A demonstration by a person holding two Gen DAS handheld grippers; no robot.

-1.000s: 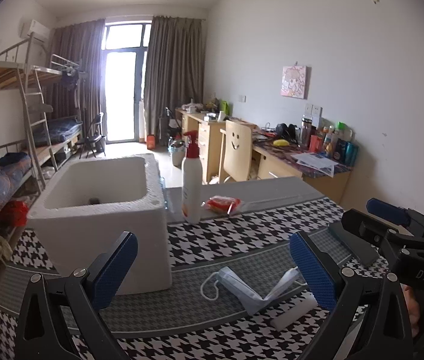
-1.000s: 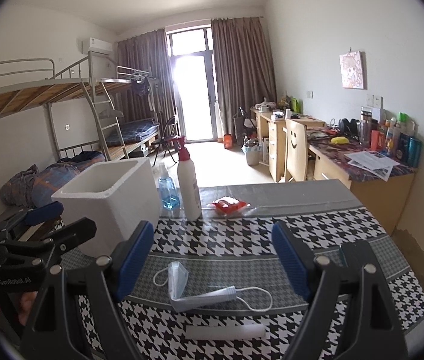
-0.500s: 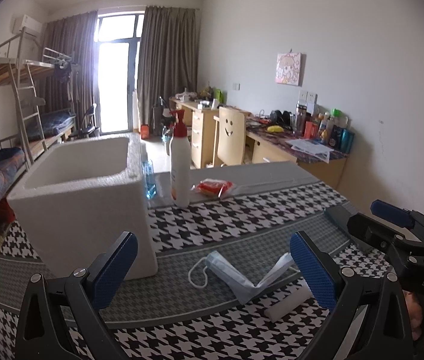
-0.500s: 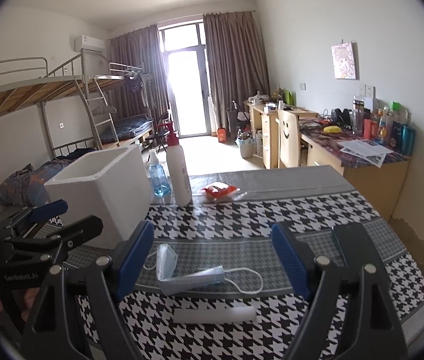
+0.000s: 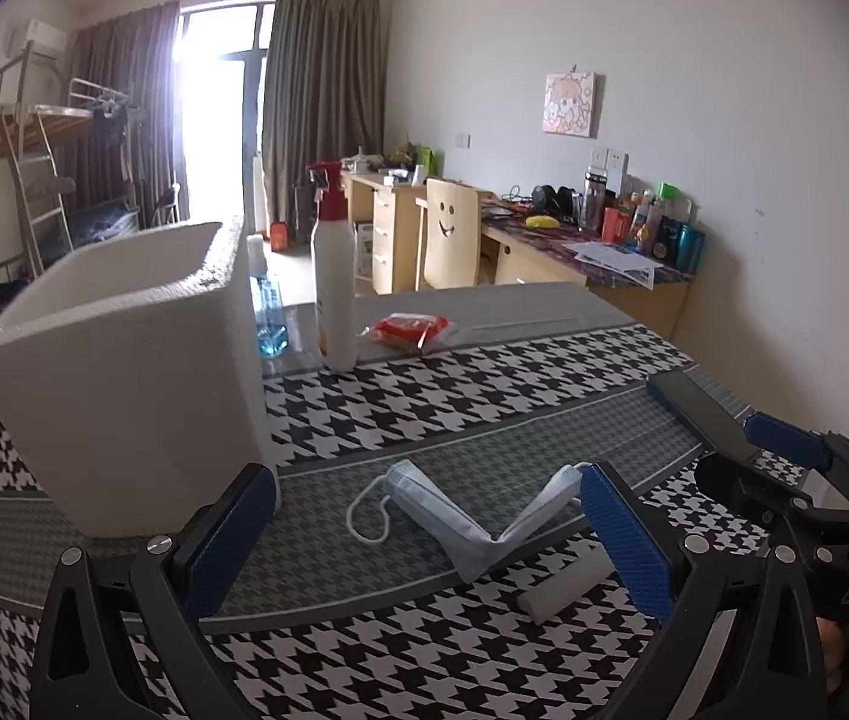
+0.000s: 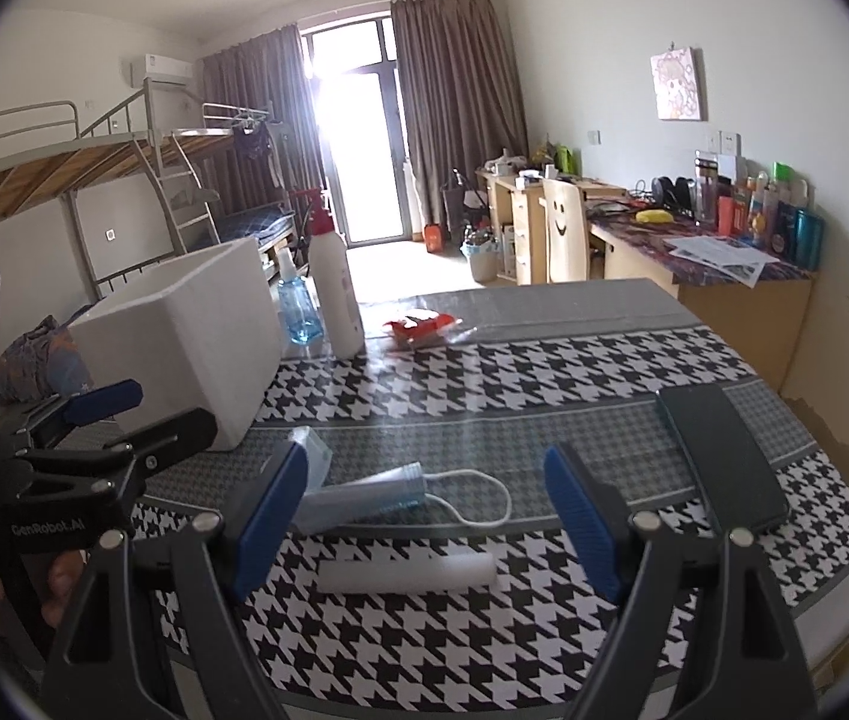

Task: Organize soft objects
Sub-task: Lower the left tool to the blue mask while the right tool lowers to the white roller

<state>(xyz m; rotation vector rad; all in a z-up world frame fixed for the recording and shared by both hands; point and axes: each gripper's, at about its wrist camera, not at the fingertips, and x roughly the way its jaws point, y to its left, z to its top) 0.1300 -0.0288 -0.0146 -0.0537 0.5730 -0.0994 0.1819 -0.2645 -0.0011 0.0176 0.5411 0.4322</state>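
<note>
Left wrist view
- Left gripper point(image 5: 424, 519): jaws stand wide, blue pads apart, nothing between them pressed or held.
- Face mask point(image 5: 472, 516) lies on the tablecloth point(image 5: 484, 396) between and just beyond the pads, folded into a V; one end rises beside the right-hand pad, whether touching I cannot tell. Its ear loop point(image 5: 367, 516) trails on the cloth.
- White foam roll point(image 5: 565, 585) lies just in front of the mask, near the right-hand pad.
- White foam box point(image 5: 124, 372) stands open-topped on the left of the table, close behind the left-hand pad.
- Beyond the box: white pump bottle with red top point(image 5: 333, 276), blue spray bottle point(image 5: 268, 312) beside it, red snack packet point(image 5: 409, 329).
- Right gripper point(image 5: 796, 480) shows at the right edge, a dark phone point(image 5: 700, 414) flat on the cloth just beyond it.

Right wrist view
- Right gripper point(image 6: 424, 516): jaws wide, pads well apart, holding nothing.
- Face mask point(image 6: 358, 492) lies between the pads towards the left one; its near end is hidden behind that pad. Ear loop point(image 6: 484, 498) curls out to the right.
- Foam roll point(image 6: 406, 576) lies crosswise, nearer the camera than the mask, apart from both pads.
- Phone point(image 6: 724, 456) lies beyond the right-hand pad.
- Foam box point(image 6: 184, 336) stands at left, the left gripper point(image 6: 112, 420) in front of it, a hand point(image 6: 58, 588) below.
- Pump bottle point(image 6: 334, 294), spray bottle point(image 6: 298, 306) and snack packet point(image 6: 424, 324) stand at the far side.
</note>
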